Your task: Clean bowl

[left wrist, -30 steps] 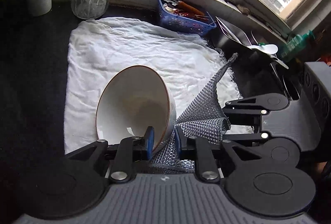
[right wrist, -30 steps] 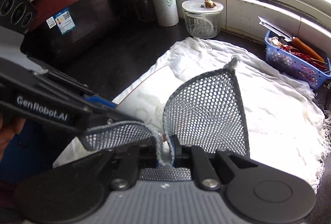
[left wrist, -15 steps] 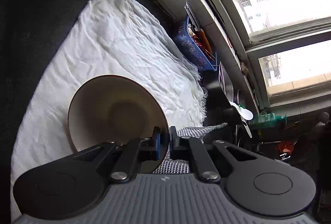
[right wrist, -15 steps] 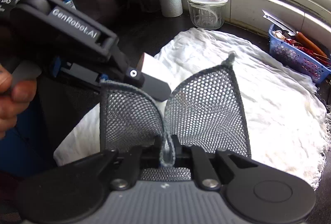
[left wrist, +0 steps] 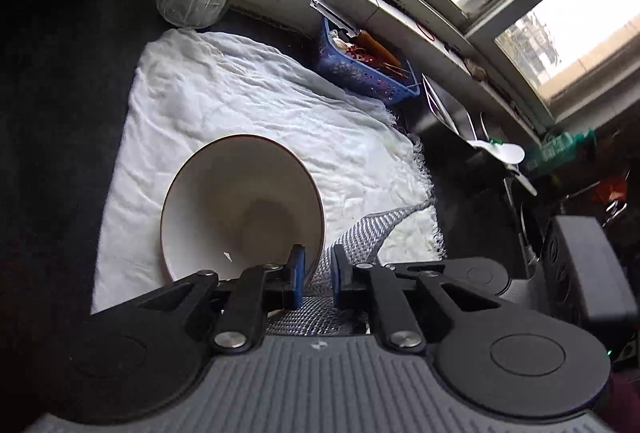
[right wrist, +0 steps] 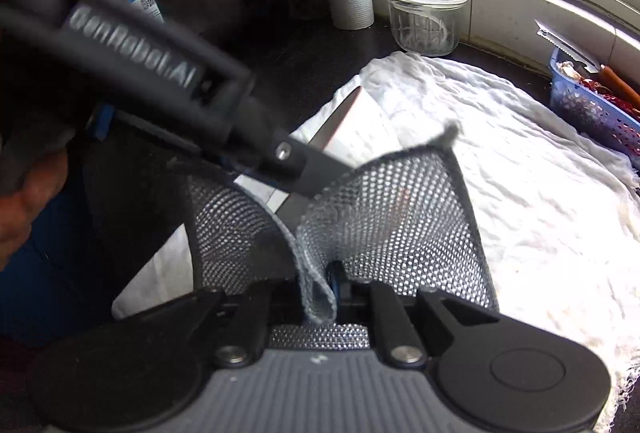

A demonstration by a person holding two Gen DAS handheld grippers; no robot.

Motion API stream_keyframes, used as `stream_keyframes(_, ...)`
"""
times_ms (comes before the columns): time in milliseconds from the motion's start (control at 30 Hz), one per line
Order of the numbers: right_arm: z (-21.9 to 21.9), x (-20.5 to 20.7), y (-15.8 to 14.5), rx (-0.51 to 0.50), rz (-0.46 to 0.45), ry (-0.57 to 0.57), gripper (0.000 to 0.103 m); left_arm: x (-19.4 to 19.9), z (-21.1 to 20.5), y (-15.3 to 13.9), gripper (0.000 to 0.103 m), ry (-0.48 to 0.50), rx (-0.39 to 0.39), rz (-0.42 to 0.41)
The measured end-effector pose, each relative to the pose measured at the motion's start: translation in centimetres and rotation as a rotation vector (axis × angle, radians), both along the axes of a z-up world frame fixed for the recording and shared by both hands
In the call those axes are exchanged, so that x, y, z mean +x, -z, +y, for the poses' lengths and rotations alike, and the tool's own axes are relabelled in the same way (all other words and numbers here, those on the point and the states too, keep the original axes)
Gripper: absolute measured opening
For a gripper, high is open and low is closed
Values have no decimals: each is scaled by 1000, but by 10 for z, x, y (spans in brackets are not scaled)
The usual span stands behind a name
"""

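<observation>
Down in the left wrist view, the left tool [left wrist: 316, 275] pinches the rim of the white bowl [left wrist: 240, 205], though its jaws are opening a little. The bowl is tipped up over the white cloth [left wrist: 248, 93] on the tabletop. It looks mostly clean inside.

From the right wrist view, the right tool [right wrist: 334, 287] is pressed together on the gray mesh scrubber [right wrist: 400, 217]. The scrubber sits beside the bowl's outer wall, not inside, so some wiping is probably left.
</observation>
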State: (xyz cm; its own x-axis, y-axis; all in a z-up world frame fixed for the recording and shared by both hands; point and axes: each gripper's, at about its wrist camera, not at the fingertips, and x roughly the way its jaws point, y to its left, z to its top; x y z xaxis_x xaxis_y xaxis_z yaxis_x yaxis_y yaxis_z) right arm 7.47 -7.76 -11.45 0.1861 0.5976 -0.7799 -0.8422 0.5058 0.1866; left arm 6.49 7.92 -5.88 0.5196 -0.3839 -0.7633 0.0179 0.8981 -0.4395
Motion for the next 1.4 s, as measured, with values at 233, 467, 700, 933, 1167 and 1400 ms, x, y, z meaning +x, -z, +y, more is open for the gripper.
stream_keyframes(233,-2,0,-5,-10,-43,9,10,-2,-4,2,8,40,13,-19)
stream_keyframes(467,6,-5,5,-38,-45,-32,10,8,28,21,8,-146,-312,51)
stream_keyframes(700,19,-20,7,-13,-15,-93,10,19,11,2,5,-41,-83,-36)
stream_keyframes(933,-10,-15,-5,43,24,-31,10,22,-21,-7,6,208,146,-114)
stream_keyframes(1167,-39,-2,-14,50,27,60,10,9,-62,-8,6,515,386,-196)
stream_keyframes(1400,-62,0,-27,9,-9,85,10,-12,-89,0,6,809,573,-213)
